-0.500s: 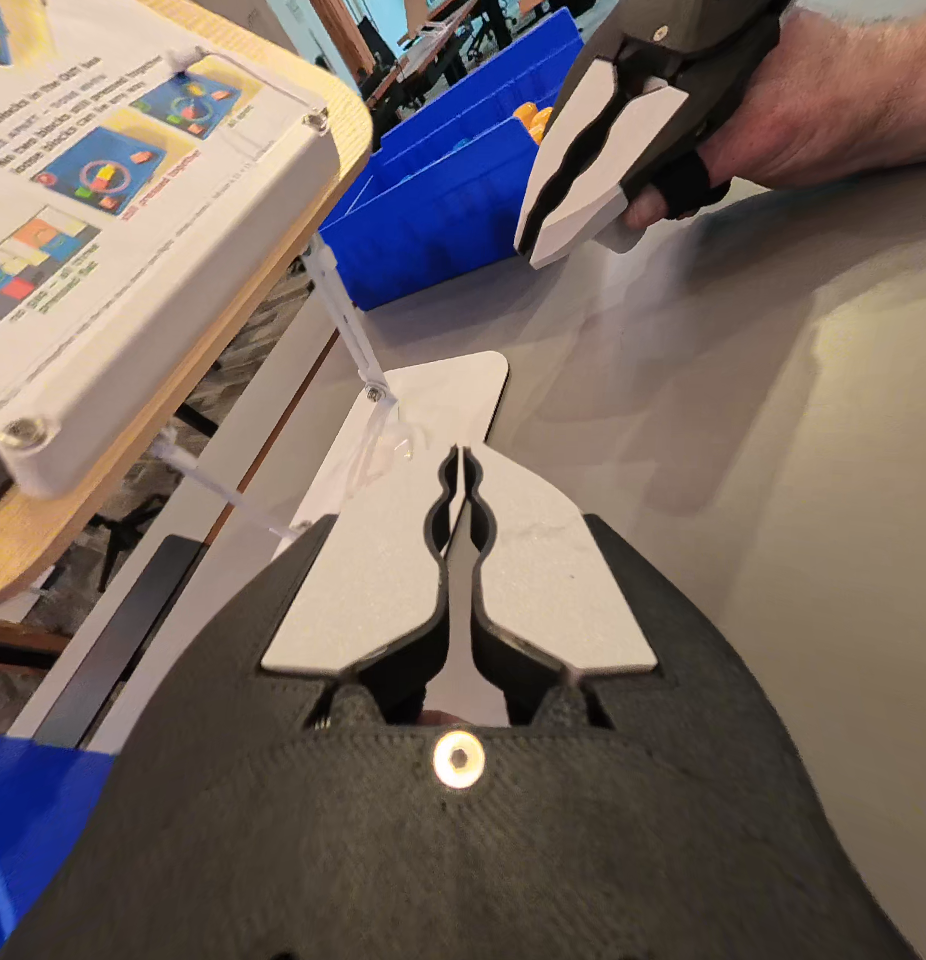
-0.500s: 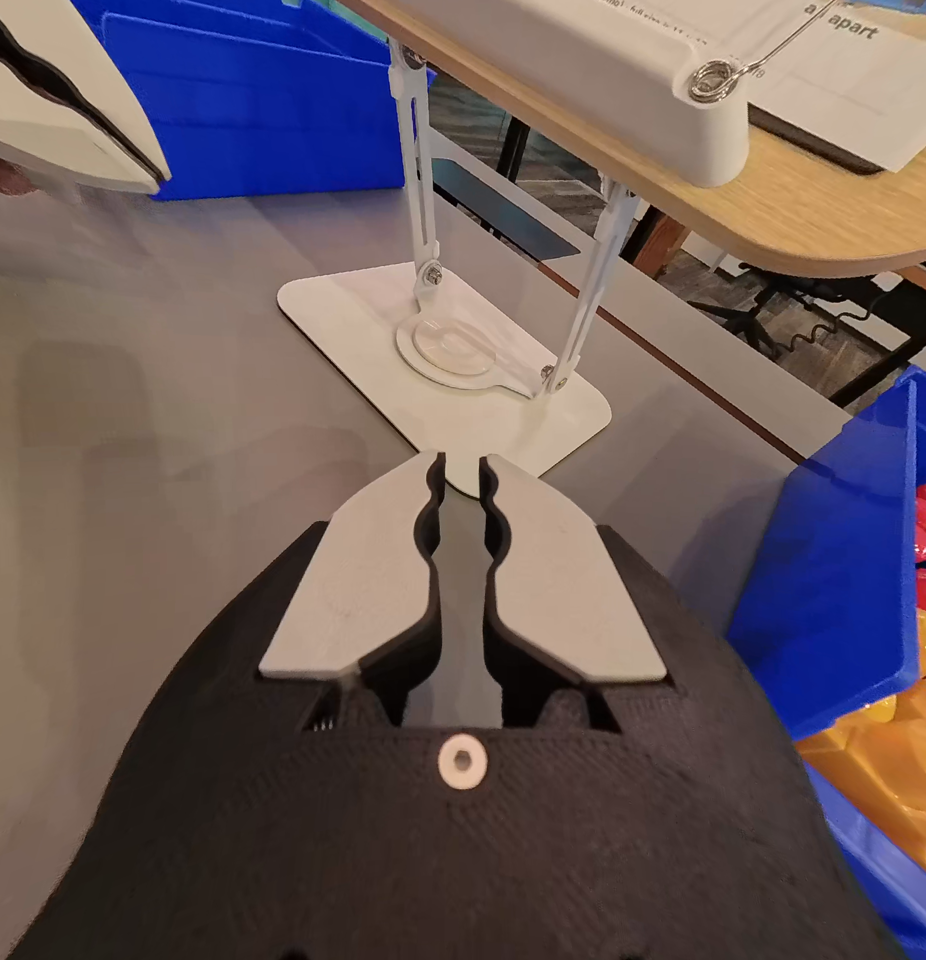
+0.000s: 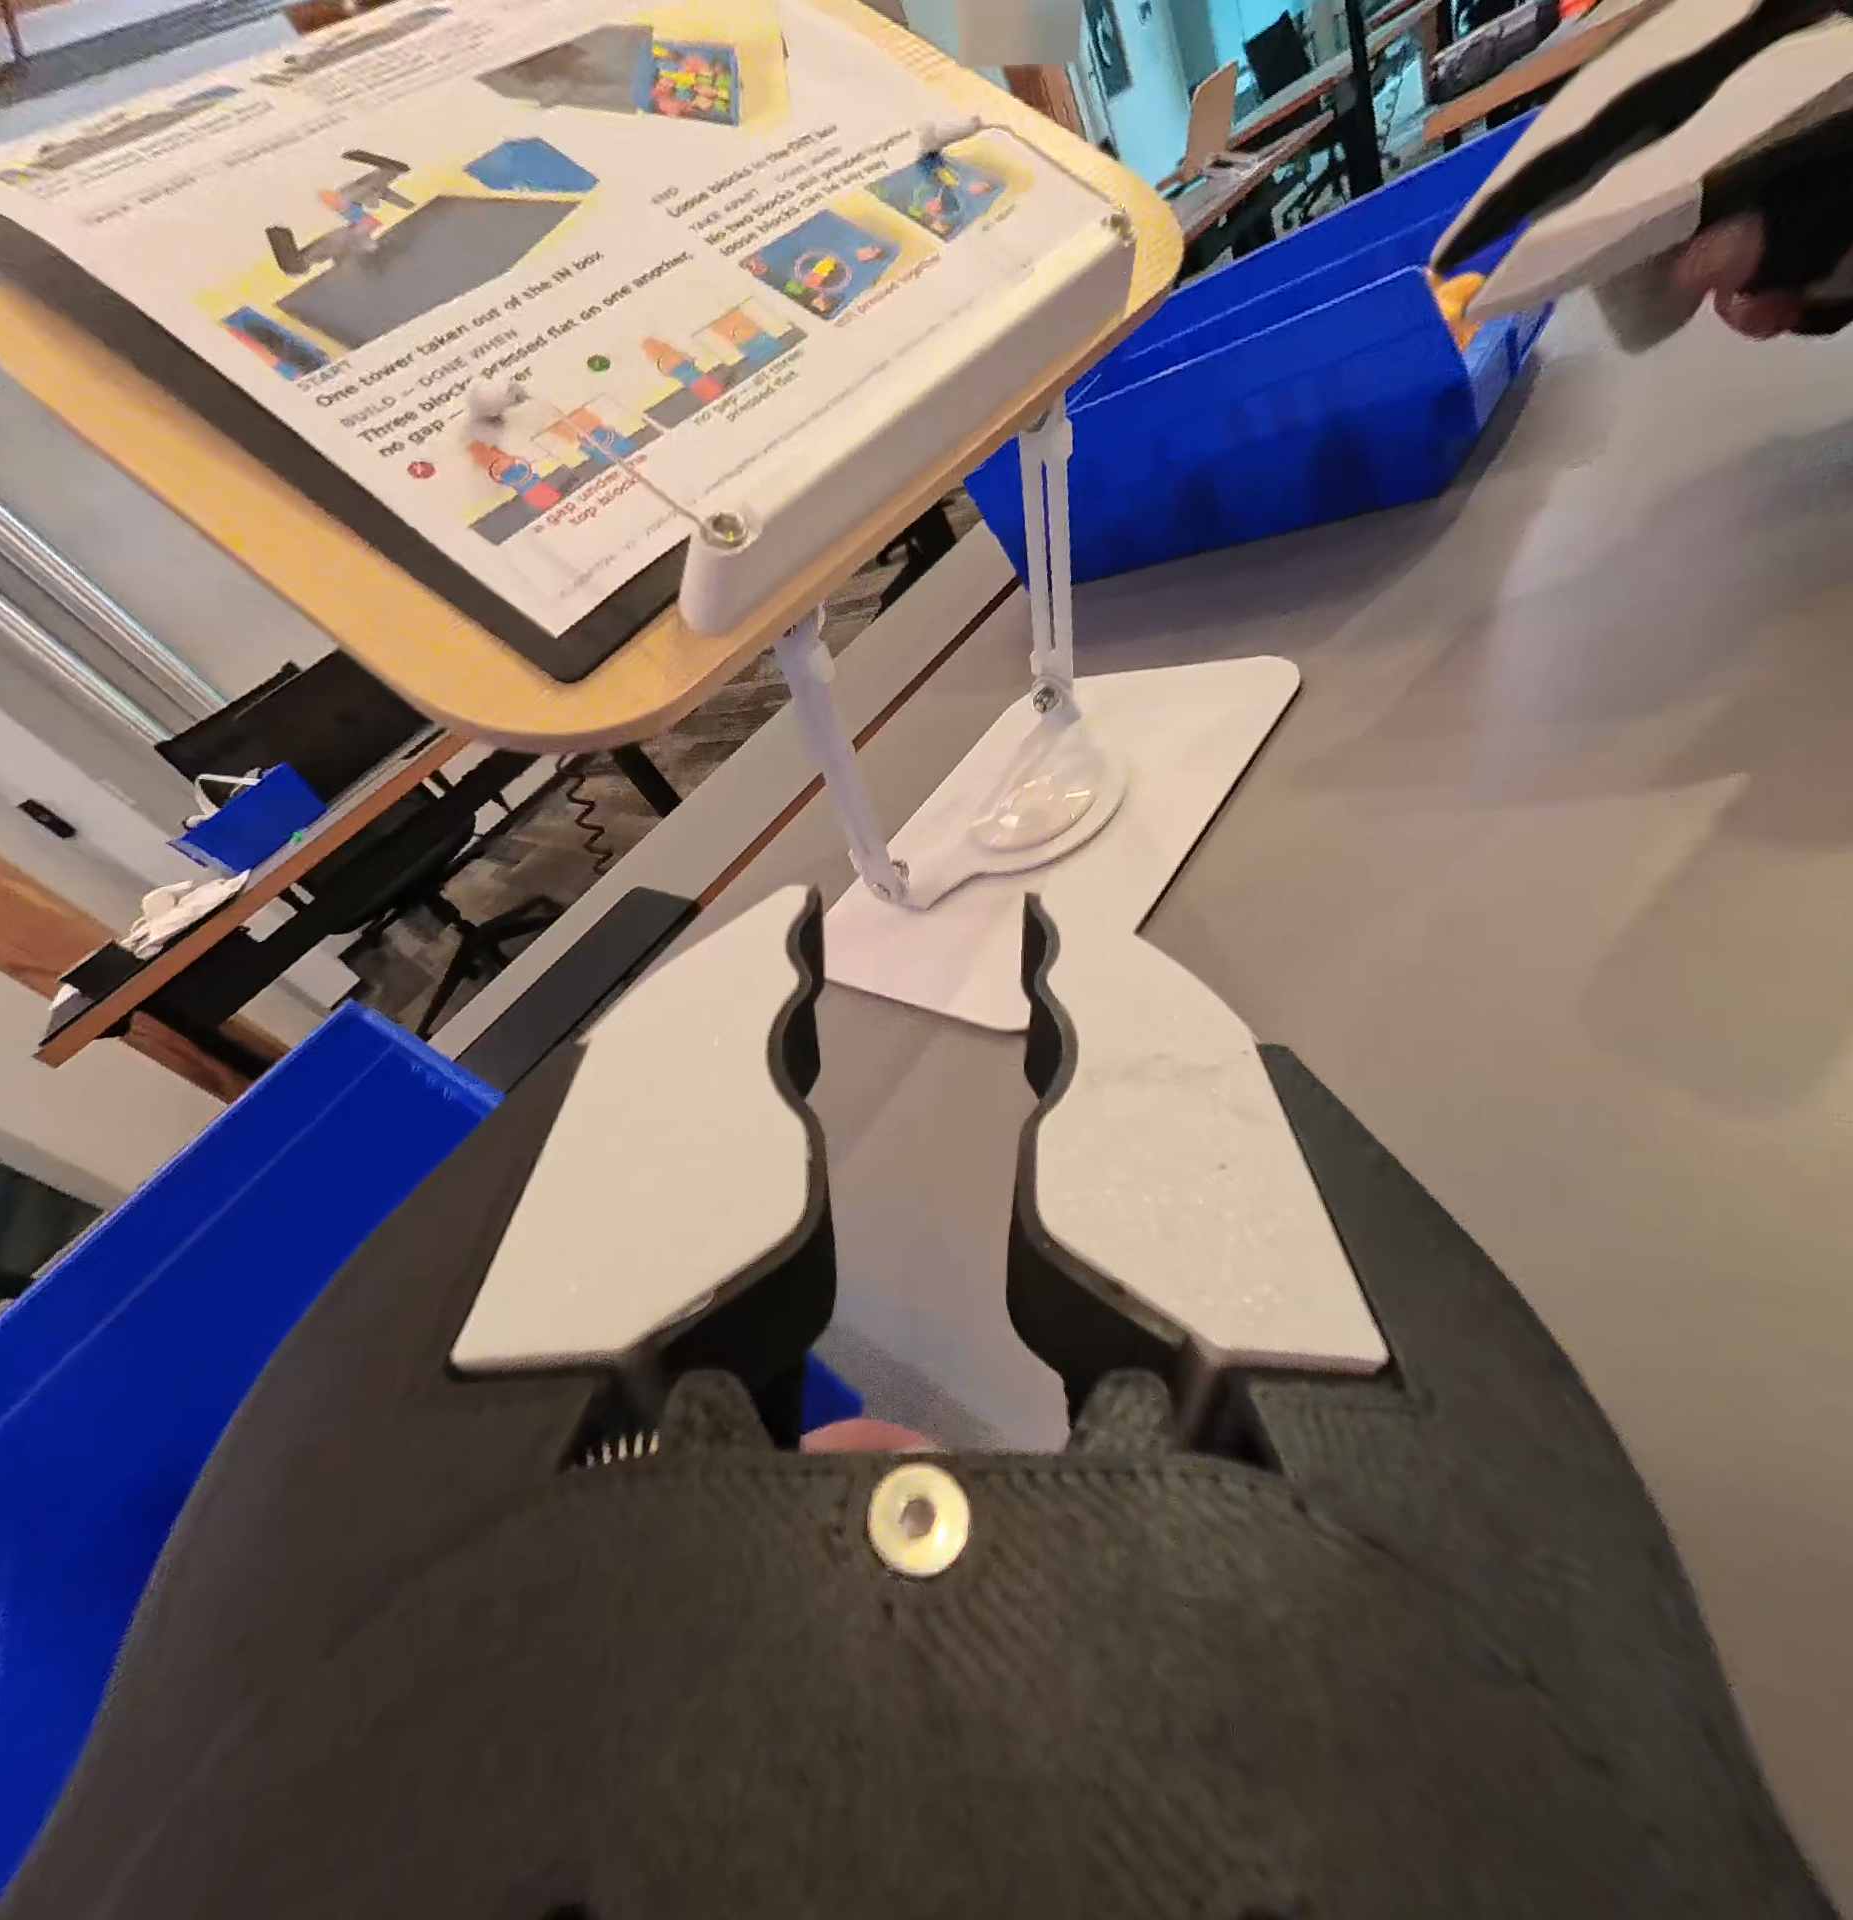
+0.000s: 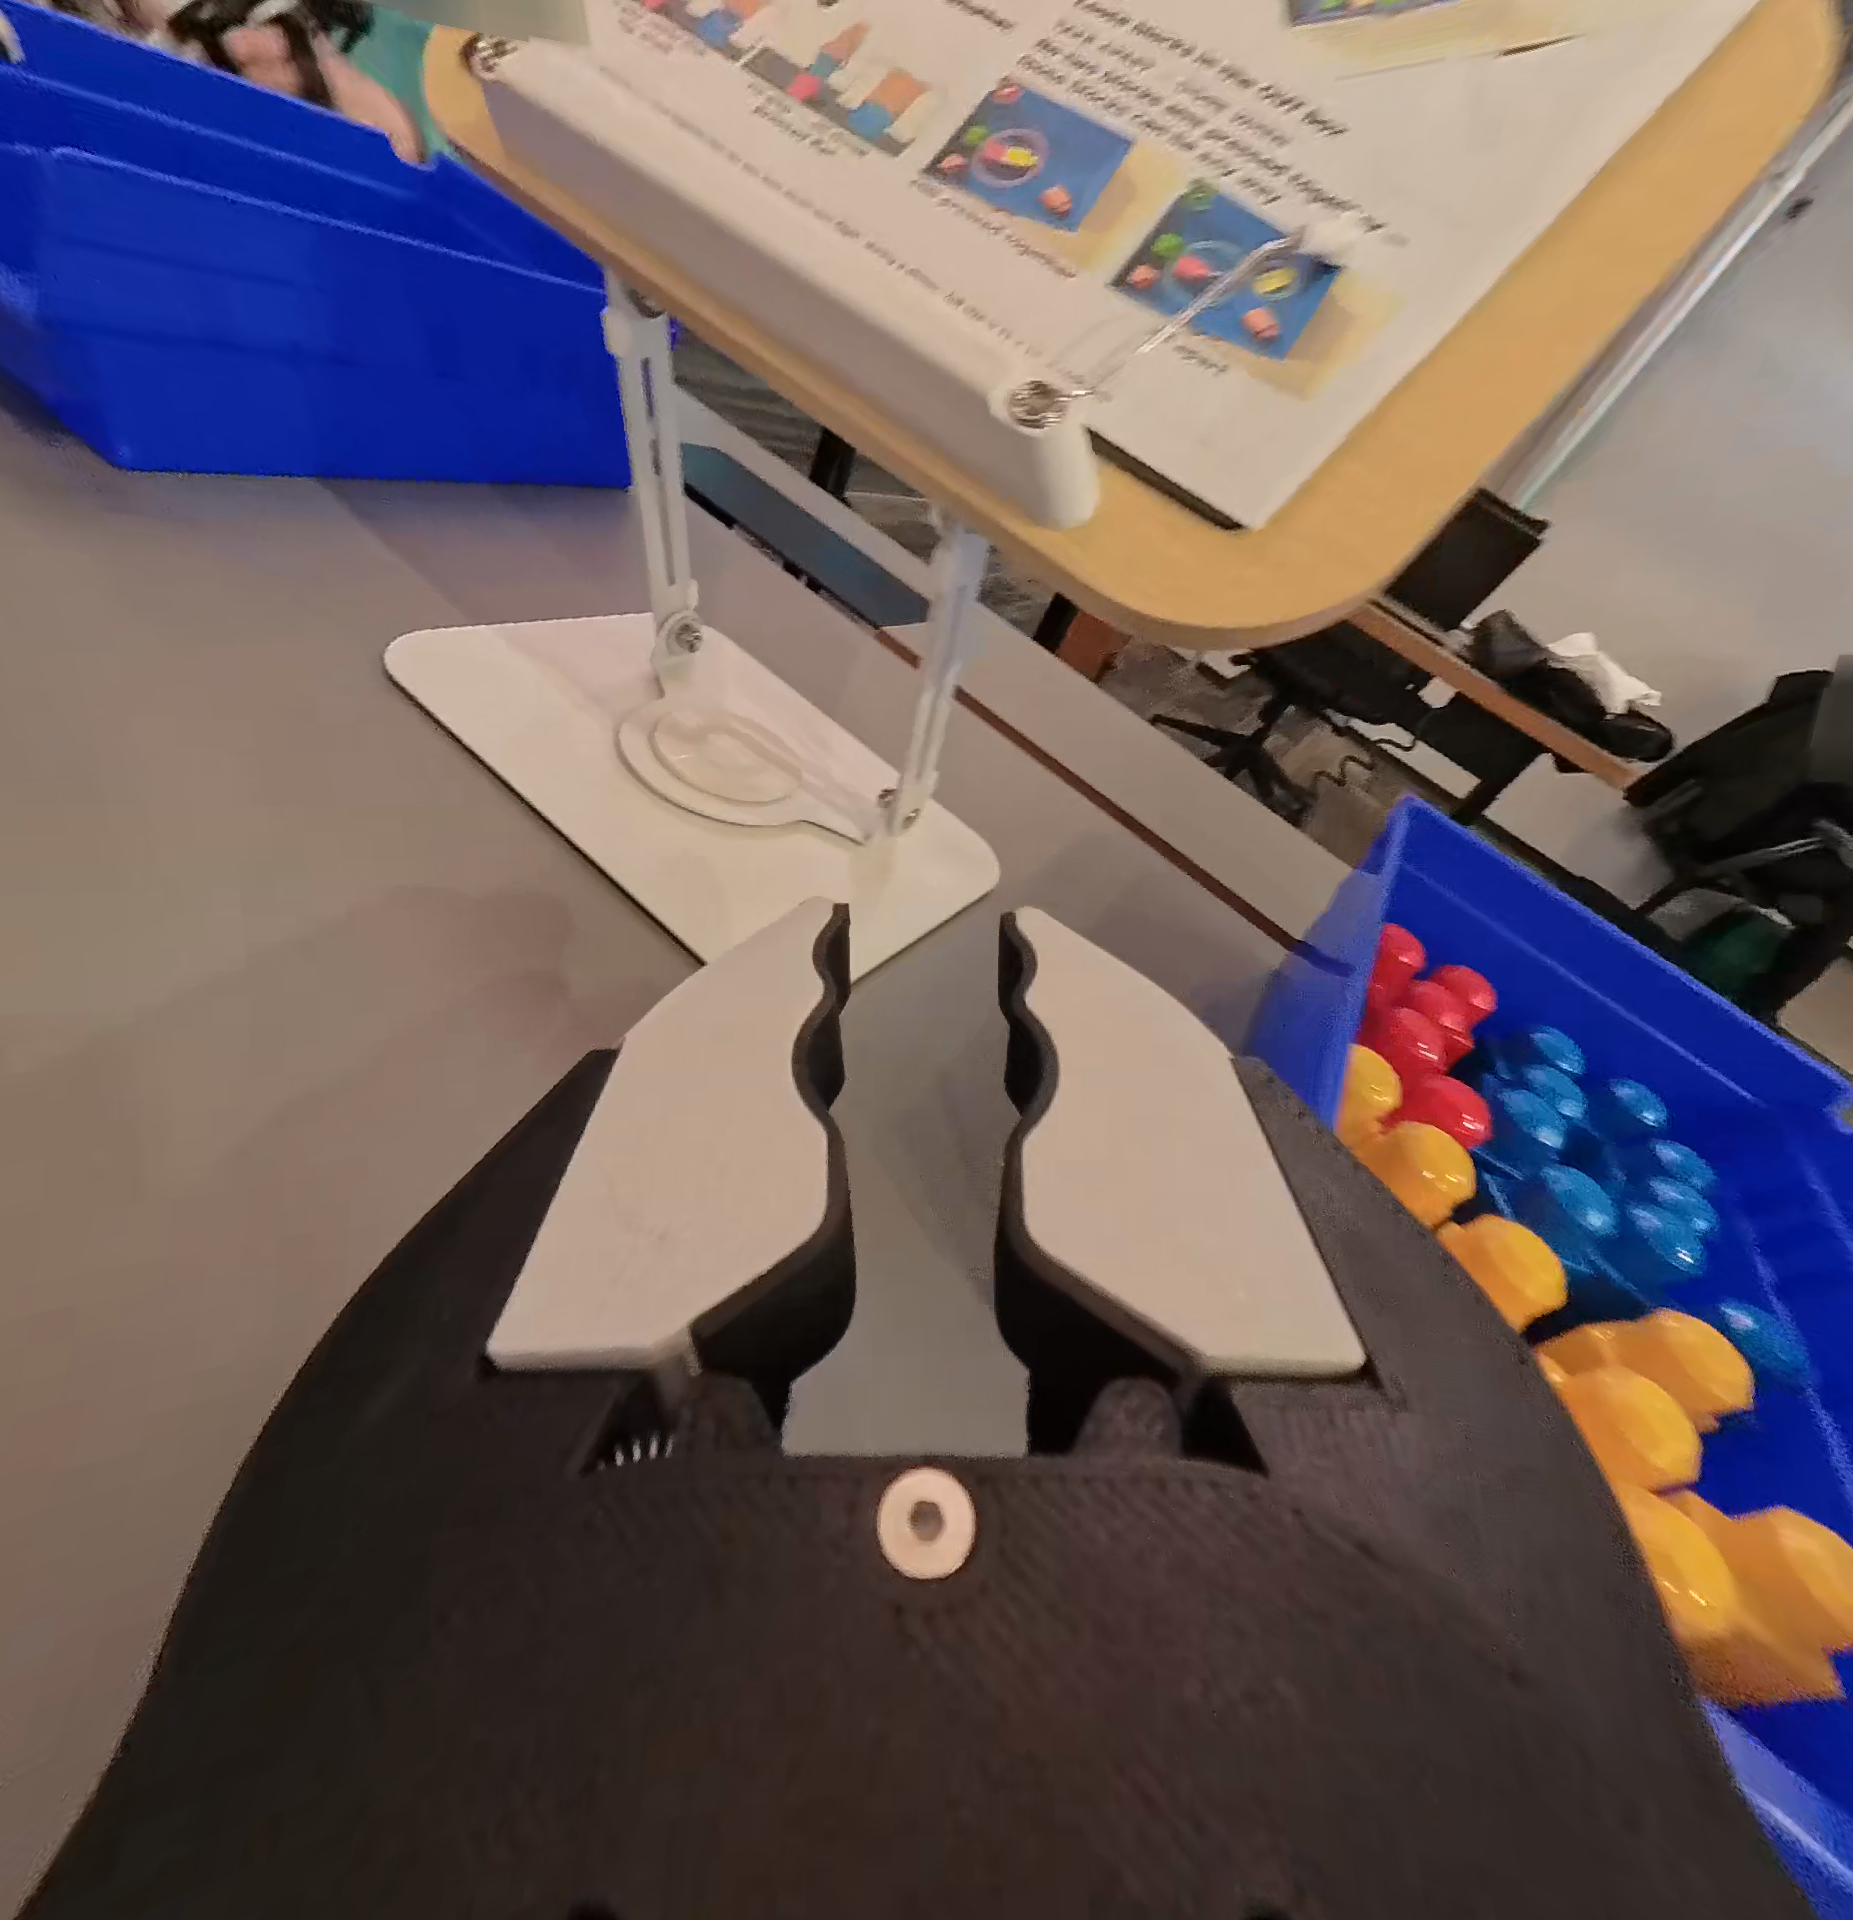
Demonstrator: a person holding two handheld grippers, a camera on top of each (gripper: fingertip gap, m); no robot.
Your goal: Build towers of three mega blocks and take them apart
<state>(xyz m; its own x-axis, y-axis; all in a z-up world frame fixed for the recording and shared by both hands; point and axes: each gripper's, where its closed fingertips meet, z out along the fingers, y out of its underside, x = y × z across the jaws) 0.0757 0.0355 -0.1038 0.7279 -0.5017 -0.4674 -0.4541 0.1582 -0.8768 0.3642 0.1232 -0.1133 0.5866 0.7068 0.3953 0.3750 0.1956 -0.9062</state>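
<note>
- Across the bottom of the left wrist view, the left gripper (image 3: 922,925) fills the frame with its two pale fingers (image 3: 683,1122) parted and only grey table (image 3: 1524,935) showing in the gap between them.
- Just past its tips, at centre frame, stands the white base plate (image 3: 1192,748) of a document stand, whose tilted board (image 3: 548,343) with an instruction sheet takes the upper left.
- Toward the upper right, the right gripper (image 3: 1504,249) hangs over a blue bin (image 3: 1265,457), fingers slightly parted and blurred; a bit of orange block (image 3: 1454,296) peeks out at the bin's rim.
- At lower left, a second blue bin (image 3: 174,1299) touches the frame edge.
- Low in the right wrist view, the right gripper (image 4: 922,925) is likewise spread, holding nothing, over bare table (image 4: 226,935).
- Beyond it the same stand base (image 4: 548,686) sits at centre, and a blue bin (image 4: 278,343) lies at upper left.
- Along the right edge, another blue bin (image 4: 1504,894) holds the mega blocks (image 4: 1587,1247): red, blue and yellow-orange, piled loose.
</note>
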